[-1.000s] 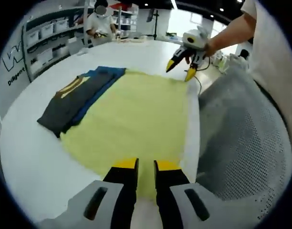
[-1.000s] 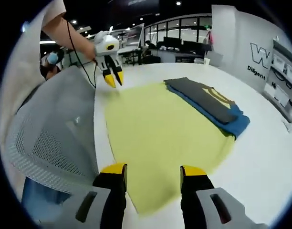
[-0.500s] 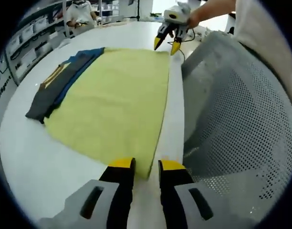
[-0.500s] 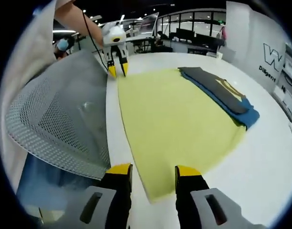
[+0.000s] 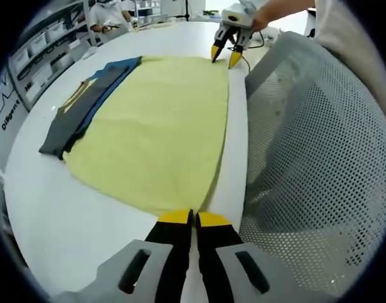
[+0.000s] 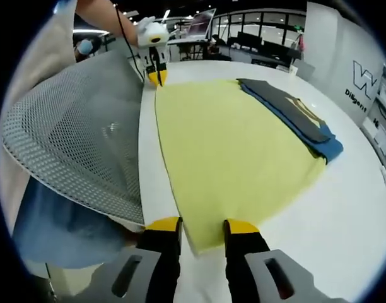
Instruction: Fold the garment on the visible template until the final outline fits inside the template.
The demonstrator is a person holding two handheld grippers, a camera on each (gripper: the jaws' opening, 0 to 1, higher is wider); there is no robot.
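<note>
A large yellow cloth [image 5: 161, 126] [image 6: 231, 145] lies flat on the white round table [image 5: 48, 208]. Along its far edge a folded dark grey garment [image 5: 70, 120] [image 6: 287, 110] with a yellow print rests on a blue garment [image 5: 120, 68] [image 6: 328, 148]. My left gripper [image 5: 194, 218] is shut on one near corner of the yellow cloth at the table edge; in the right gripper view it [image 6: 156, 77] sits at the cloth's distant corner. My right gripper [image 6: 203, 225] is open, its jaws either side of the other near corner; the left gripper view shows it [image 5: 224, 57] held by a hand.
A grey mesh chair back [image 5: 306, 158] [image 6: 73, 145] stands close against the table edge beside both grippers. A person [image 5: 108, 12] works at the table's far side, with shelves behind. Bare white tabletop [image 6: 344, 208] surrounds the cloth.
Both grippers have come down to the near corners of the yellow cloth. The left jaws have shut on their corner. The right jaws have narrowed slightly around theirs.
</note>
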